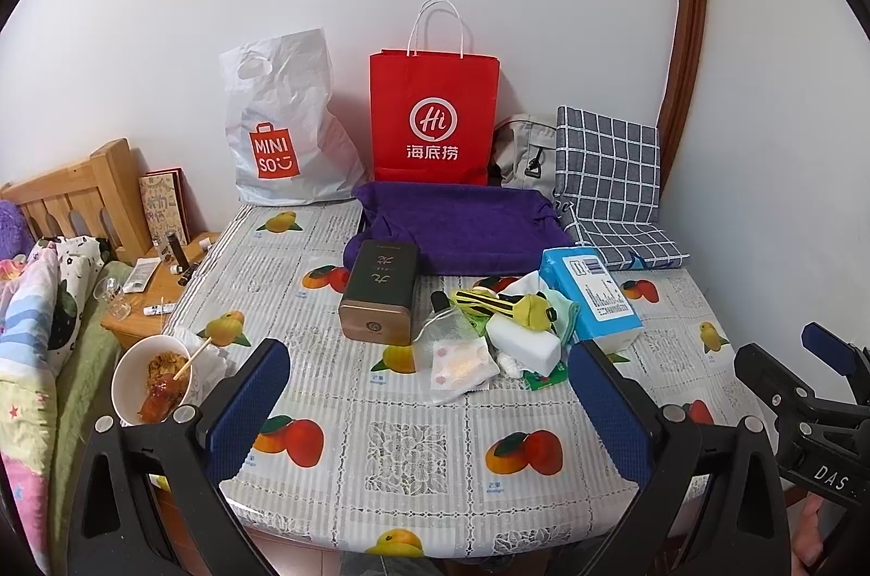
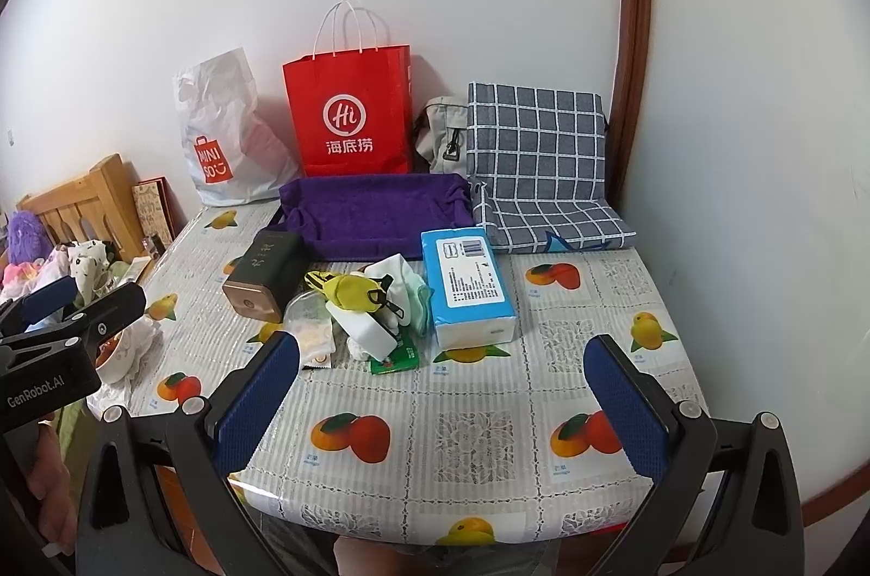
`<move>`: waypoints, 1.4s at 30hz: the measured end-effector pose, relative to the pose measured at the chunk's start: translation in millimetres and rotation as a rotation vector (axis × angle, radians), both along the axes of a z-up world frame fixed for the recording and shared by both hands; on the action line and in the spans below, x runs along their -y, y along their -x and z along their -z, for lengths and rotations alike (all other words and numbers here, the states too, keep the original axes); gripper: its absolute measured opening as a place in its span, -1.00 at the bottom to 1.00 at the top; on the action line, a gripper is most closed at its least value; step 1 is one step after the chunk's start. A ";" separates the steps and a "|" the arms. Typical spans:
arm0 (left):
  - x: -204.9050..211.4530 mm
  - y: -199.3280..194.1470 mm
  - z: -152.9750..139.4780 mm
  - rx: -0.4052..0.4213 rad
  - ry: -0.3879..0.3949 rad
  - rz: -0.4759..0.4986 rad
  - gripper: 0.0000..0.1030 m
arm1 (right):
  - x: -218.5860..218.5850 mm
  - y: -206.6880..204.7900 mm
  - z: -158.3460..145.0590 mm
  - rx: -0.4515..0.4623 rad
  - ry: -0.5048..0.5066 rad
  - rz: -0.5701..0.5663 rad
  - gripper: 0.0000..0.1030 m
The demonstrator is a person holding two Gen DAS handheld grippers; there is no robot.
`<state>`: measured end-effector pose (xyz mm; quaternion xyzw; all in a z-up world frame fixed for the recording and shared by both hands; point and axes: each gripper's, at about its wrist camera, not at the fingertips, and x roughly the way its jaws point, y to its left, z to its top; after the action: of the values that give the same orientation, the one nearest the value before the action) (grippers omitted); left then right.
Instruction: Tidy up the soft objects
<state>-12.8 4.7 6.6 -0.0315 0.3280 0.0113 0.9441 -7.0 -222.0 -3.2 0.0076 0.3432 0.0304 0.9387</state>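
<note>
A heap of small soft things lies mid-table: a yellow and black plush, a white sponge block, a pale cloth and a clear pouch. A blue tissue pack rests beside the heap. Behind them sits a purple fabric tray. My left gripper hovers open over the near table edge, nothing between its fingers. My right gripper is open too, just right of the left one.
A dark tin box lies left of the heap. Along the wall stand a white bag, a red paper bag and a checked cushion. A bowl of food sits at the table's left edge, beside a bed.
</note>
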 end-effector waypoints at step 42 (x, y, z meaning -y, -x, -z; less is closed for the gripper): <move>1.6 0.7 -1.9 0.004 -0.005 0.001 1.00 | 2.4 3.5 -5.0 0.014 -0.020 0.001 1.00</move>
<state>-13.5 3.0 8.4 -0.0292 0.3260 0.0115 0.9448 -10.5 -224.3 1.9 0.0170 0.3365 0.0335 0.9409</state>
